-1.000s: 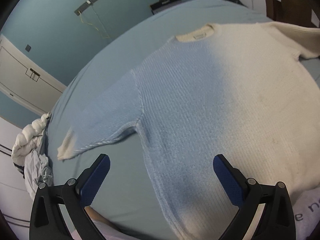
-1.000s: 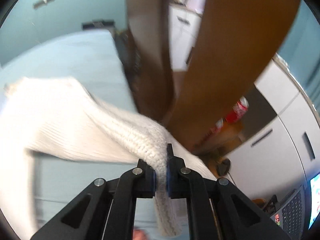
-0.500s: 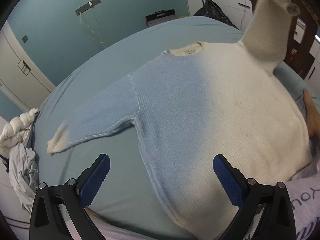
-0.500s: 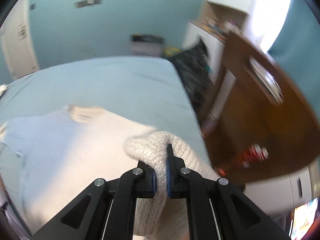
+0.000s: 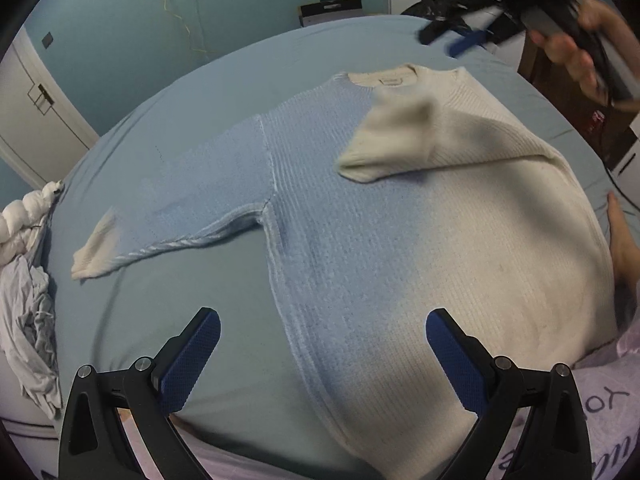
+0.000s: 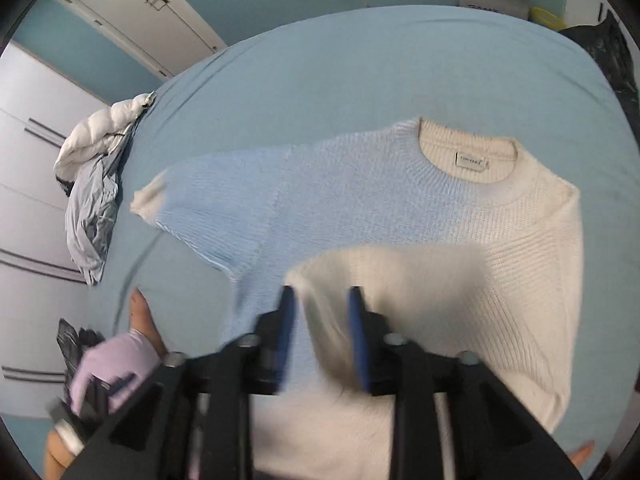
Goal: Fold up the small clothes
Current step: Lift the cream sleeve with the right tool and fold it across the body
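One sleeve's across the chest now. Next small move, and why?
Probably take the left gripper, open and empty above the hem, to the other sleeve. That sleeve lies spread flat on the bed, while the folded sleeve already rests on the sweater and the right gripper is opening off it.

The neck label (image 6: 471,161) inside the sweater (image 6: 400,216) is too small to read.

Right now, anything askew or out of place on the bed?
Only the folding itself is lopsided: the sweater has its cream sleeve folded across the chest, while the blue sleeve lies spread out. A crumpled clothes pile sits at the bed's edge. No damage visible.
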The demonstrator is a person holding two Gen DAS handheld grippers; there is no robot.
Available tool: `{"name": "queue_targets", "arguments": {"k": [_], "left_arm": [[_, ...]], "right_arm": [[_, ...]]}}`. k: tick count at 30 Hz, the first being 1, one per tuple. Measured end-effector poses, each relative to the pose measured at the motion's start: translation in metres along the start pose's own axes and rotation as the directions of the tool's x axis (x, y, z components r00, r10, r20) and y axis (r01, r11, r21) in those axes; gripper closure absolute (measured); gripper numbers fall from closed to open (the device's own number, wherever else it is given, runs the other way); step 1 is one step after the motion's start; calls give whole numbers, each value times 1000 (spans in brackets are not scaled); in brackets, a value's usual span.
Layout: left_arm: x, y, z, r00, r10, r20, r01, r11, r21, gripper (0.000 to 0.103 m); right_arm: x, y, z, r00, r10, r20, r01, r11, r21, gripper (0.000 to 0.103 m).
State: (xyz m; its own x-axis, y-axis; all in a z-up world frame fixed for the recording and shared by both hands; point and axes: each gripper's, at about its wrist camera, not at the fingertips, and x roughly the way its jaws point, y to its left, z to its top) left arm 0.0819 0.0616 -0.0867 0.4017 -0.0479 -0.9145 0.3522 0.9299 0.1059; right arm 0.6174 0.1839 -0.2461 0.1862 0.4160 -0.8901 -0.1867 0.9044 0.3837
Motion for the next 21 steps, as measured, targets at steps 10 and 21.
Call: {"name": "queue_targets", "arguments": {"k": [10,21], "left_arm": [[27,-7,9,997,-21,-76,19,999,-27,0],[30,-15,15,995,-5,-96,3,1000,-25,0]], "right_arm": [[-60,-208,-120,970,-194,147,136,933,334,34],[-46,-173,-205,921,-389,34,390,915,-102,34]]}}
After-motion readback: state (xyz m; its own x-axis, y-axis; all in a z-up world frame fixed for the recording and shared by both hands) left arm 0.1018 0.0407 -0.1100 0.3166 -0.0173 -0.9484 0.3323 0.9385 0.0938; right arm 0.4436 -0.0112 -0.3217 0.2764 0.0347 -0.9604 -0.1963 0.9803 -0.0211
